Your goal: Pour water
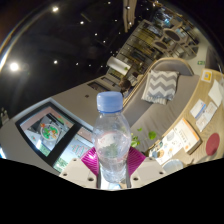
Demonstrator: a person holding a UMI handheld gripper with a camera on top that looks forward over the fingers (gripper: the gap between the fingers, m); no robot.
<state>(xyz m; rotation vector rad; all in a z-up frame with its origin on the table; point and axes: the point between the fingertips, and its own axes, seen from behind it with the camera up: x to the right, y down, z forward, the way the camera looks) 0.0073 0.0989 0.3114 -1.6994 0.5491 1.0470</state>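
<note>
Gripper view | claw (113, 160) clamped on clear ribbed plastic bottle (112, 135) | blue cap (110, 101)

A clear plastic water bottle with a pale blue cap (112, 135) is standing tilted between the gripper (113, 166) fingers, the pink pads (92, 157) pressing its sides.

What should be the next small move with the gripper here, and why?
Probably tip the water bottle no further until a container is found. The gripper seems shut on the bottle, its blue cap seems on, and no cup is clearly visible ahead. Removing the cap likely comes first.
</note>
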